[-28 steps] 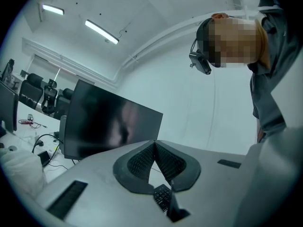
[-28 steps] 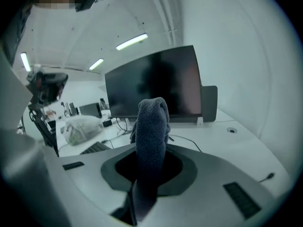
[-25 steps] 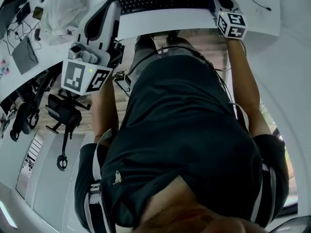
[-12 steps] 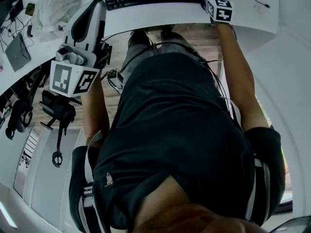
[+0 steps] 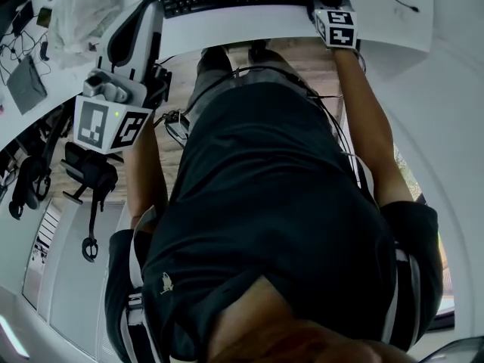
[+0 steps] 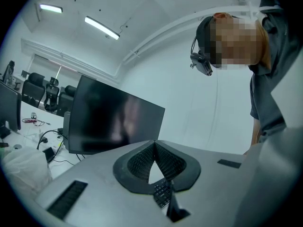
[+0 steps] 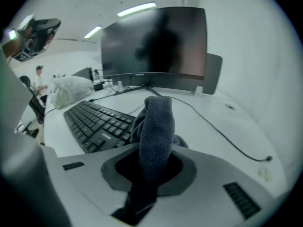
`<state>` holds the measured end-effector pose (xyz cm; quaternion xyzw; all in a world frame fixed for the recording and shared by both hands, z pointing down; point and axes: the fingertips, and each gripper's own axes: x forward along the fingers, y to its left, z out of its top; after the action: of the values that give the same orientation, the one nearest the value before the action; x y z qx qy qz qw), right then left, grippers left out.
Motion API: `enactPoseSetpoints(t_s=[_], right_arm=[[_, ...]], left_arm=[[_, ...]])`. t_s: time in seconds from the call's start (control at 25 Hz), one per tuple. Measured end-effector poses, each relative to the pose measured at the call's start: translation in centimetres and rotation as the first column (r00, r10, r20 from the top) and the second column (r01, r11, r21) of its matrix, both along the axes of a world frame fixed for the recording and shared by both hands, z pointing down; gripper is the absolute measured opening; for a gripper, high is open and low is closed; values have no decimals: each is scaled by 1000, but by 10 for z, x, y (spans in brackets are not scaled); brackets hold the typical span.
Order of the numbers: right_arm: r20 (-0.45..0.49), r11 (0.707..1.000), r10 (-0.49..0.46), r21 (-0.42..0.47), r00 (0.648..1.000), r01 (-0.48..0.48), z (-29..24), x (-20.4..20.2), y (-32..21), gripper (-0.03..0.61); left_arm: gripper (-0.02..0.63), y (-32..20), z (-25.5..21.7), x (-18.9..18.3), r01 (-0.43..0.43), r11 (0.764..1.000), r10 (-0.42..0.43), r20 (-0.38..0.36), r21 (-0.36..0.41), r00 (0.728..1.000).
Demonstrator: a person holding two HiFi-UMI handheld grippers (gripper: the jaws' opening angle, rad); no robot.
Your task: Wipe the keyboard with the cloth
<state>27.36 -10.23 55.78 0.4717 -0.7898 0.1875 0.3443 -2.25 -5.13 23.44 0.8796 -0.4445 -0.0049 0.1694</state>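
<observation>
Cloth (image 7: 154, 122) clamped in fingers of right gripper (image 7: 154, 167), just beside right end of keyboard (image 7: 94, 122) on desk (image 5: 249, 25); keys run off leftward. Left gripper (image 6: 154, 149) fingers pressed together, empty, farther away.

The left hand-held gripper (image 6: 154, 148) is held up at the person's left side, jaws pressed together with nothing between them. The right arm (image 5: 370, 119) stretches forward, and the right hand-held gripper (image 7: 151, 167) is clamped on a cloth (image 7: 156, 117).
</observation>
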Motion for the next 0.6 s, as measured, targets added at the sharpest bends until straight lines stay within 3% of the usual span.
enactPoseSetpoints(t_s=[0.08, 0.16, 0.32, 0.4, 0.6], right_arm=[[-24, 995, 98, 4, 995, -98, 0, 28, -3, 60], [-20, 996, 93, 6, 995, -93, -1, 18, 5, 58], [48, 989, -145, -17, 988, 146, -1, -70, 36, 58], [71, 980, -194, -30, 979, 196, 0, -84, 42, 57], [20, 1000, -2, -12, 1000, 2, 2, -8, 28, 57]], left_arm=[[5, 0, 1, 0, 3, 1000, -3, -3, -4, 1000], [5, 1, 3, 0, -1, 1000, 1, -5, -8, 1000], [5, -1, 2, 2, -16, 1000, 16, -3, -11, 1000], [5, -2, 0, 3, -19, 1000, 19, 0, -8, 1000], [5, 0, 0, 0, -8, 1000, 8, 5, -5, 1000]])
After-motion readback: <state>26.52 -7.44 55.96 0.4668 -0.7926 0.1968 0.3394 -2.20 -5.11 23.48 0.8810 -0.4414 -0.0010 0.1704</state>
